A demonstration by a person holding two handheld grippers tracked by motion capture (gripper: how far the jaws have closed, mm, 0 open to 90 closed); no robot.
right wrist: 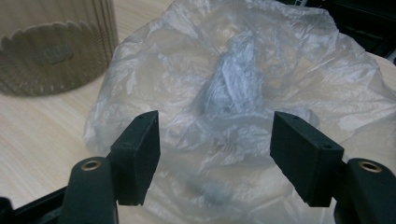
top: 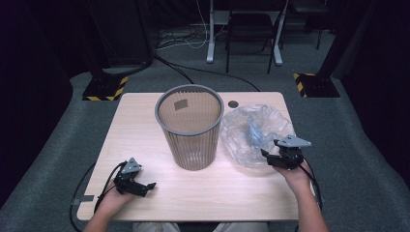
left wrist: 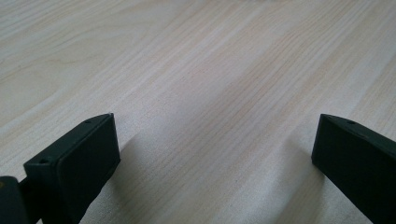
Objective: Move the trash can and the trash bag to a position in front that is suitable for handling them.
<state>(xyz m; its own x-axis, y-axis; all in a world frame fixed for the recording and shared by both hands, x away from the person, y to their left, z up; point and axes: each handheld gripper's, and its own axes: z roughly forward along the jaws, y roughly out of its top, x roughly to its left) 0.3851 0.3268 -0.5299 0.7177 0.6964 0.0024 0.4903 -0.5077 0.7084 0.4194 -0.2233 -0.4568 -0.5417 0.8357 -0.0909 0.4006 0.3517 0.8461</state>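
A grey ribbed wastebasket [top: 189, 126] stands upright in the middle of the wooden table [top: 145, 135]. To its right lies a crumpled clear plastic bag [top: 254, 134] with a bluish bunched centre [right wrist: 233, 84]. My right gripper [top: 273, 157] is open at the bag's near edge, and the bag's film lies between and below its jaws [right wrist: 215, 140]. My left gripper [top: 147, 187] is open low over bare wood near the table's front left, with nothing between its jaws [left wrist: 210, 154].
The basket's base [right wrist: 51, 51] is at the upper left of the right gripper view. A cable hole [top: 233, 104] sits in the table's far edge. Beyond the table are grey carpet, stand bases with yellow-black tape [top: 104, 89] and cables.
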